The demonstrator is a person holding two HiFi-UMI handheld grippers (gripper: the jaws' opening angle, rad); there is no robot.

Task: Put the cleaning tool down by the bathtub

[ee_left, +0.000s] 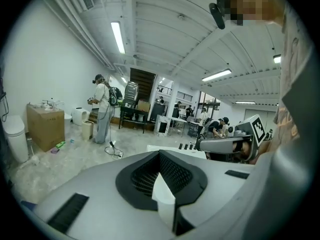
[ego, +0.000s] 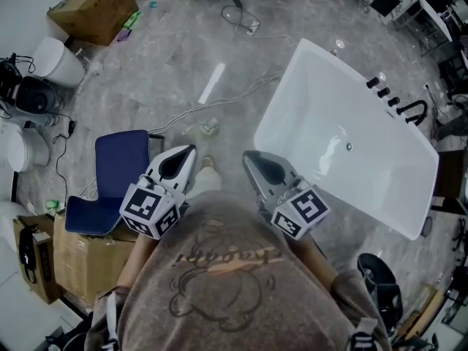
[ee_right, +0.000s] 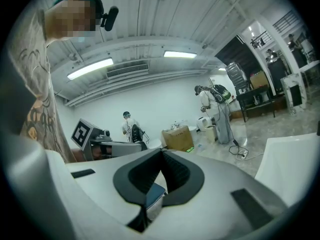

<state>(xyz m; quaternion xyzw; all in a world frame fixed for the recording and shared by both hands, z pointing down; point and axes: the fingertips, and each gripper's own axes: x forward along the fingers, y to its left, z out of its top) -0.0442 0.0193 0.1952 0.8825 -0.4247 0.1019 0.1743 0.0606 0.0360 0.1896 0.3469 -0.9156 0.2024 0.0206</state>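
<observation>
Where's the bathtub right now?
In the head view, the white bathtub sits on the floor at the upper right, just beyond the tip of the right tongs, faucet fittings on its far rim.

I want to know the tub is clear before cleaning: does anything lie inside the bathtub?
No: in the head view the bathtub shows only its bare white basin and a small drain.
</observation>
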